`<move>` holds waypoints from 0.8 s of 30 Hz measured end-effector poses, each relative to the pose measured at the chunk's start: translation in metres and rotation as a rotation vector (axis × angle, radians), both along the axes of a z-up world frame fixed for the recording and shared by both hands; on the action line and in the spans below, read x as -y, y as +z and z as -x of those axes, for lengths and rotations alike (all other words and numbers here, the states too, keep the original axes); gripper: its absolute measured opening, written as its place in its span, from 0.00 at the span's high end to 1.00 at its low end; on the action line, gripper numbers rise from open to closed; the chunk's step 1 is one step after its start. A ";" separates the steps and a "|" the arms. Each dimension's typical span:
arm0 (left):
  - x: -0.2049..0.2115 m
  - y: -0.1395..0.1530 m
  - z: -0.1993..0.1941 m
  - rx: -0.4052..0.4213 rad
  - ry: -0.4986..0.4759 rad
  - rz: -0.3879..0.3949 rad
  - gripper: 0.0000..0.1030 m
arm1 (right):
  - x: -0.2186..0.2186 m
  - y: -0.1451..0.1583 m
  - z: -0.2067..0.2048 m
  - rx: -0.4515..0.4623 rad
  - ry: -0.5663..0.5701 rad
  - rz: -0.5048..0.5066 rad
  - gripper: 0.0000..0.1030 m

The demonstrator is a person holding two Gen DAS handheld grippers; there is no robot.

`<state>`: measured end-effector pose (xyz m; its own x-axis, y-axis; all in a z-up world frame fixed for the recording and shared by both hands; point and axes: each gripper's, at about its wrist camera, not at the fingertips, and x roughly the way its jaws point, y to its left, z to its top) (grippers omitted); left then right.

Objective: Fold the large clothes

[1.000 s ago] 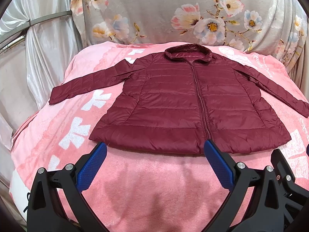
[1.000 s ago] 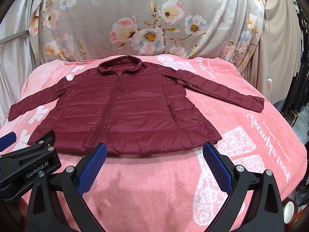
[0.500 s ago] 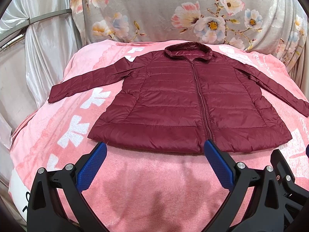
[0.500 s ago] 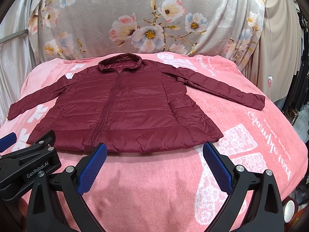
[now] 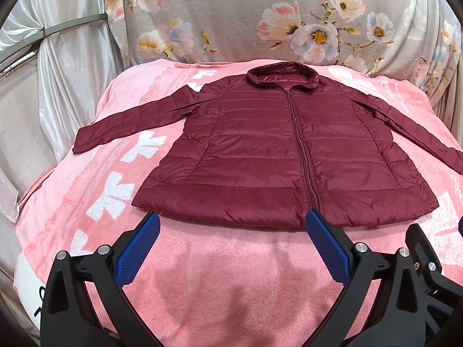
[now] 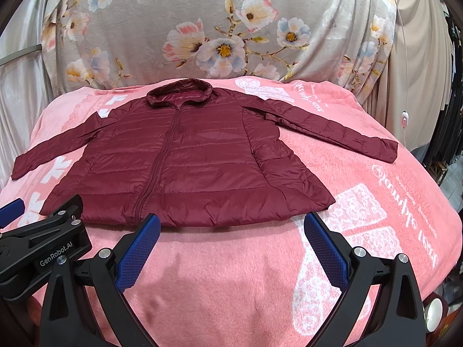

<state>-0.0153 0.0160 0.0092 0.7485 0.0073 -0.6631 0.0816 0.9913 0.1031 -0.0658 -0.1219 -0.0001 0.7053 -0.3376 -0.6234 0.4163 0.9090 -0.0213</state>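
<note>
Folding not begun: maroon jacket (image 5: 277,156) lying flat, zipped, sleeves spread on pink blanket (image 5: 231,274); left gripper (image 5: 231,231) and right gripper (image 6: 231,231) hovering near hem, both spread wide, grasping nothing.

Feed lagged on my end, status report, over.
Left gripper and right gripper open, empty, short of the hem. Maroon jacket flat, zipped, sleeves spread on pink blanket. Nothing in the way.

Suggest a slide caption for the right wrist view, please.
Open right gripper poised before a maroon quilted puffer jacket spread flat, zipped, on a pink blanket.
</note>
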 end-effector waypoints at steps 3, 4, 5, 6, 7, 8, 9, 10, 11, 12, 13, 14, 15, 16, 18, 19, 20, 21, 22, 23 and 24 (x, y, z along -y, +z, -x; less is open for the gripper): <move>0.000 0.000 0.000 0.000 0.000 -0.001 0.05 | 0.000 -0.001 0.000 0.000 0.000 0.000 0.05; 0.000 -0.001 0.000 0.000 0.000 -0.001 0.05 | 0.000 0.000 0.000 0.000 0.000 0.000 0.05; 0.000 0.000 0.000 0.000 -0.001 0.000 0.05 | 0.000 0.000 0.000 -0.001 0.000 -0.001 0.05; 0.000 0.000 0.000 -0.001 0.000 0.000 0.05 | 0.000 -0.001 0.000 -0.001 0.000 -0.002 0.05; 0.000 -0.001 0.000 -0.002 0.000 0.000 0.05 | 0.000 -0.001 0.000 -0.002 0.000 -0.003 0.05; 0.000 -0.001 0.000 -0.002 0.000 0.000 0.05 | 0.001 -0.003 0.000 -0.003 0.001 -0.006 0.05; 0.000 -0.002 0.000 -0.003 0.000 -0.001 0.05 | 0.000 -0.005 0.000 -0.004 0.000 -0.007 0.05; 0.000 -0.002 0.001 -0.004 0.000 -0.001 0.05 | 0.000 -0.006 0.000 -0.005 0.000 -0.007 0.05; -0.001 -0.003 0.001 -0.004 0.000 -0.001 0.05 | 0.000 -0.007 0.000 -0.005 -0.001 -0.006 0.05; -0.001 -0.003 0.001 -0.004 0.001 -0.002 0.05 | 0.000 -0.006 0.000 -0.005 0.000 -0.007 0.05; 0.000 -0.003 0.000 -0.004 0.001 -0.001 0.05 | 0.000 -0.008 0.000 -0.006 0.000 -0.007 0.05; -0.001 -0.003 0.001 -0.004 0.001 -0.001 0.05 | 0.001 -0.006 0.000 -0.005 0.000 -0.009 0.05; 0.000 -0.003 0.000 -0.004 0.001 -0.001 0.05 | 0.000 -0.007 0.000 -0.006 0.000 -0.010 0.05; -0.001 -0.003 0.001 -0.005 0.001 -0.002 0.05 | 0.001 -0.007 -0.001 -0.006 -0.001 -0.009 0.05; -0.001 -0.005 0.001 -0.006 0.001 -0.002 0.05 | 0.001 -0.007 -0.001 -0.006 0.000 -0.008 0.05; -0.001 -0.006 0.002 -0.007 0.002 -0.002 0.05 | 0.001 -0.007 -0.001 -0.006 -0.001 -0.009 0.05; -0.001 -0.006 0.002 -0.007 0.002 -0.002 0.05 | 0.001 -0.008 -0.001 -0.007 -0.001 -0.010 0.05; -0.001 -0.006 0.001 -0.008 0.001 -0.003 0.05 | 0.001 -0.008 -0.001 -0.008 0.000 -0.011 0.05; -0.001 -0.007 0.002 -0.008 0.002 -0.003 0.05 | 0.001 -0.008 -0.001 -0.008 0.000 -0.012 0.05; -0.002 -0.008 0.001 -0.009 0.002 -0.004 0.05 | 0.001 -0.008 -0.001 -0.008 0.000 -0.011 0.05; -0.001 -0.007 0.000 -0.009 0.001 -0.004 0.05 | 0.002 -0.006 -0.002 -0.007 0.000 -0.009 0.05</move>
<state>-0.0155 0.0174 0.0019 0.7425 0.0110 -0.6698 0.0813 0.9910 0.1063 -0.0639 -0.1235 -0.0064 0.7008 -0.3318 -0.6315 0.4163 0.9091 -0.0158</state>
